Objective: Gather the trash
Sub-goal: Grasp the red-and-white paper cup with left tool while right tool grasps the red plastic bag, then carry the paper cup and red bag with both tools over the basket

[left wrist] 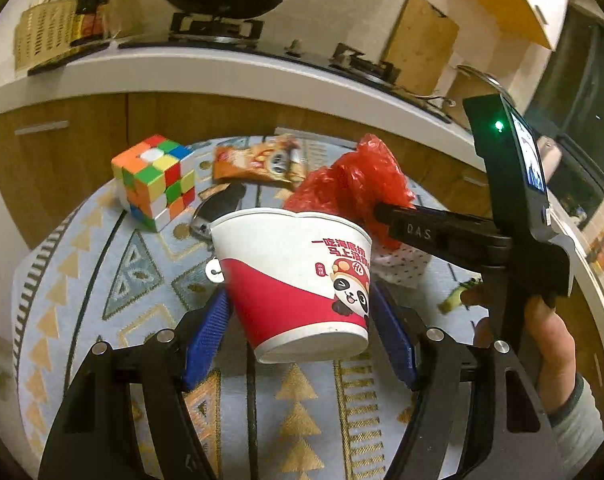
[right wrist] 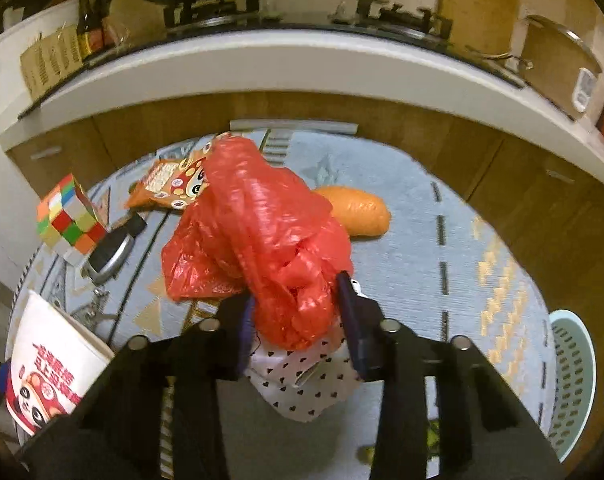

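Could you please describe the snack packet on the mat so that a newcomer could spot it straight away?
Start at the patterned blue mat below the kitchen counter. At its far edge, between the colour cube and the crumpled red plastic bag, lies the snack packet. It is the only flat orange wrapper, printed with a cartoon panda face.

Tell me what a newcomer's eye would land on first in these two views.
First the crumpled red bag, mid-table, pinched between the right gripper fingers. Next the red-and-white paper cup with a panda print, clamped tilted in the left gripper near the table's front. Then the cube at the left edge, with an orange snack packet behind it.
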`<state>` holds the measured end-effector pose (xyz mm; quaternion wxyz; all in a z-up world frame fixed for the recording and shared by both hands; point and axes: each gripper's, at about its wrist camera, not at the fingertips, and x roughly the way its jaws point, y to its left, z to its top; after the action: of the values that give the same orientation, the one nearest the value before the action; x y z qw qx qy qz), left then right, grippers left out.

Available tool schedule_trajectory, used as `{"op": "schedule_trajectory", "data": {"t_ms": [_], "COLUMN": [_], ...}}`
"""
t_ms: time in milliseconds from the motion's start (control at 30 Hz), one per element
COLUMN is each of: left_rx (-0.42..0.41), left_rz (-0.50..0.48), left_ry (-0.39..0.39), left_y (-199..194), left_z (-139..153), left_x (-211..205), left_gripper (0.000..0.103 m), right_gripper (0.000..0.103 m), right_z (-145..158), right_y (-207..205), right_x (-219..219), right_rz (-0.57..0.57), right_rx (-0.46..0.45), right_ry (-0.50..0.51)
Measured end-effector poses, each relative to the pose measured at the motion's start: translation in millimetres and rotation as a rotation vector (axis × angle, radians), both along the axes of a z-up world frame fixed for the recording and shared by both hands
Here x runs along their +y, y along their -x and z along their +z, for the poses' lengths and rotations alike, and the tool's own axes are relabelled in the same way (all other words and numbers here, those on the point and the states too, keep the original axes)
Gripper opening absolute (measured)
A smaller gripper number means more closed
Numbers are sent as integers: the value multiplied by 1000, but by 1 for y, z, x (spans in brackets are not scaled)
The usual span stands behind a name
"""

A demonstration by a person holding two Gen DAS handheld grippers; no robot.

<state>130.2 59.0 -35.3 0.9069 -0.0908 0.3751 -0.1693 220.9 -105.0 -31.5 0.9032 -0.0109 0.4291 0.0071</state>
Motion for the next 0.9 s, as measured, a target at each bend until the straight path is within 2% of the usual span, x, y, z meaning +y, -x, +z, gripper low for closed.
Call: {"op": "schedule_trajectory", "data": {"t_ms": [233, 467, 633, 900], "left_rx": [-47, -74, -97, -138], "left_rz": [-96, -208, -253, -275], "left_ry": [6, -17, -7, 19], "left_y": [14, 35, 49, 64], "left_z": [20, 32, 40, 59], "left_x": [4, -7, -19, -47], "left_gripper": [68, 68, 68, 68], "right_gripper": [28, 28, 29, 29], "right_z": [36, 70, 78, 90], "right_y": [45, 126, 178, 224], "right_x": [-9, -58, -98, -151], "right_rz": [-125, -309, -435, -545], "right_rx": [-93, -195, -214, -231], "right_ry": [6, -44, -45, -31]}}
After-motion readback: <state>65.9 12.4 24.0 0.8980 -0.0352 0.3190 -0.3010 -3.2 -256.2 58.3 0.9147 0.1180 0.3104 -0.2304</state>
